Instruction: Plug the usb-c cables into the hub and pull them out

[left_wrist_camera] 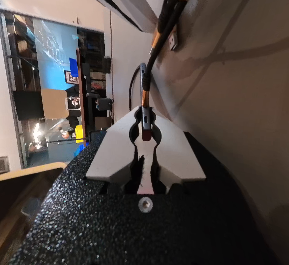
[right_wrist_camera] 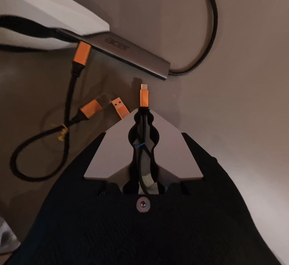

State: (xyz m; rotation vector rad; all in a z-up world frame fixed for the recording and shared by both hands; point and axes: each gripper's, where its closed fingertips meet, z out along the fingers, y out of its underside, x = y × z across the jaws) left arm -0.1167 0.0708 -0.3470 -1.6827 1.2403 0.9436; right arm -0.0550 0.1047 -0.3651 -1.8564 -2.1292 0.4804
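A slim grey hub (right_wrist_camera: 137, 54) lies on the pale table (right_wrist_camera: 219, 116). My left gripper (left_wrist_camera: 146, 109) is shut on one end of the hub (left_wrist_camera: 143, 79); its white fingers (right_wrist_camera: 51, 15) show at the upper left of the right wrist view. One orange USB-C plug (right_wrist_camera: 82, 53) sits in the hub's side, and it also shows in the left wrist view (left_wrist_camera: 145, 98). My right gripper (right_wrist_camera: 144, 110) is shut on a black cable just behind a second orange USB-C plug (right_wrist_camera: 144, 98). That plug's tip points at the hub, a short gap away.
Two orange USB-A plugs (right_wrist_camera: 92, 109) (right_wrist_camera: 119, 105) lie loose left of my right gripper, on a looped black cable (right_wrist_camera: 31, 145) tied with yellow string. The hub's own black lead (right_wrist_camera: 211, 30) curves away at the right. A window and room clutter (left_wrist_camera: 54, 85) are behind. My hands' fingertips stand some 8 cm from each other.
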